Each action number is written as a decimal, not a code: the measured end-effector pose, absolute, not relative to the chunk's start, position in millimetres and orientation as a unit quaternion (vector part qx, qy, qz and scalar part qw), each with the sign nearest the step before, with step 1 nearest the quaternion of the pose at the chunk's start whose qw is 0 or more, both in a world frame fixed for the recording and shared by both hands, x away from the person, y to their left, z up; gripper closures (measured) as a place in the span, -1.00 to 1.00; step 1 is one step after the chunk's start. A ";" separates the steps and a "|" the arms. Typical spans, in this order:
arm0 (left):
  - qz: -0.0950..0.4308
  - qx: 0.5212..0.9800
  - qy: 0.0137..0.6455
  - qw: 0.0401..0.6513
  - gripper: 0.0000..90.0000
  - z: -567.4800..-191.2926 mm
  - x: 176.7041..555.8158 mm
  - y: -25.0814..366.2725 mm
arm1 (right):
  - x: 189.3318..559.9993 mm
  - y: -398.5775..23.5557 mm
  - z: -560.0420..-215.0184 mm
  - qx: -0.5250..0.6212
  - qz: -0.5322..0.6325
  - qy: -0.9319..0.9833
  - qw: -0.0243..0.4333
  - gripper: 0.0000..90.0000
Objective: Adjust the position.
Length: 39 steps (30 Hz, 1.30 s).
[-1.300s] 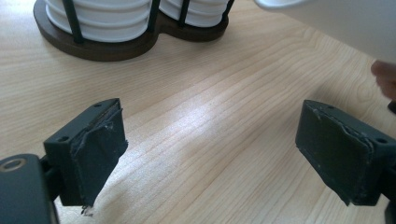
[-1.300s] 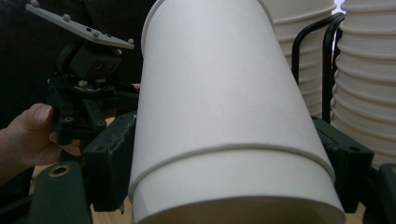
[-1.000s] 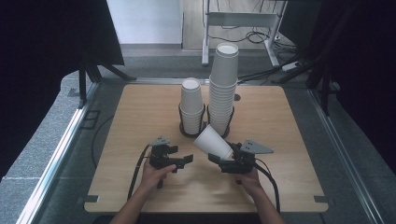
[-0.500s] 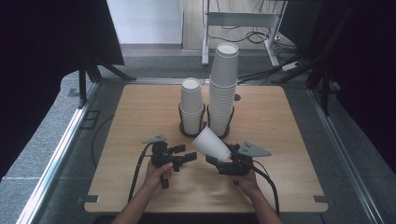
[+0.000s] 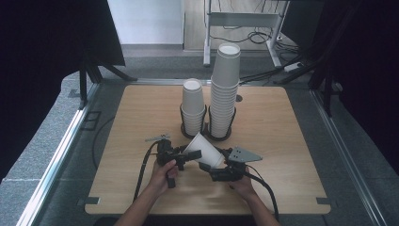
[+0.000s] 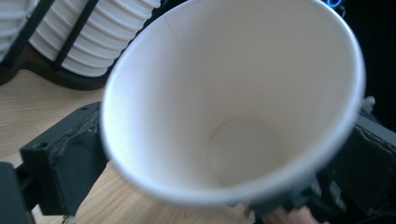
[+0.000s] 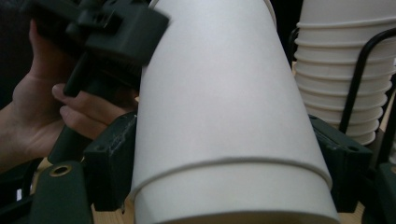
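The right gripper (image 5: 214,165) pinches the paper cup (image 5: 203,150); the left gripper (image 5: 186,155), jaws just spread, should back off straight without snagging the rim.

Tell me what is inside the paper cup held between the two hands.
Nothing: the left gripper view looks into the paper cup and shows bare white walls and a bare bottom. The right gripper view shows a second cup nested over its base, so that end's outside is covered.
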<state>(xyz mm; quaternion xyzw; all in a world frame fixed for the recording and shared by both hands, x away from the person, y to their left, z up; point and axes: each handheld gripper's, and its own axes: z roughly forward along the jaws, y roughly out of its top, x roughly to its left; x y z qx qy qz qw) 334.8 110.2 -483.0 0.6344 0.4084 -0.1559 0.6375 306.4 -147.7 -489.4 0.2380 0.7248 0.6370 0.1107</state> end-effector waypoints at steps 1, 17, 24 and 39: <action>-0.157 0.632 0.410 0.638 -0.99 -483.7 335.5 109.8 | 306.0 -145.8 -490.1 0.236 0.634 0.728 0.111 -0.53; -0.134 0.628 0.411 0.647 -0.87 -486.6 336.5 104.7 | 307.7 -138.6 -497.2 0.233 0.612 0.747 0.115 -0.54; -0.114 0.637 0.404 0.647 -0.76 -484.0 332.7 102.3 | 307.9 -135.6 -499.0 0.232 0.607 0.751 0.113 -0.54; -0.074 0.634 0.402 0.657 -0.70 -475.7 329.6 112.4 | 307.4 -136.0 -501.8 0.235 0.586 0.768 0.105 -0.67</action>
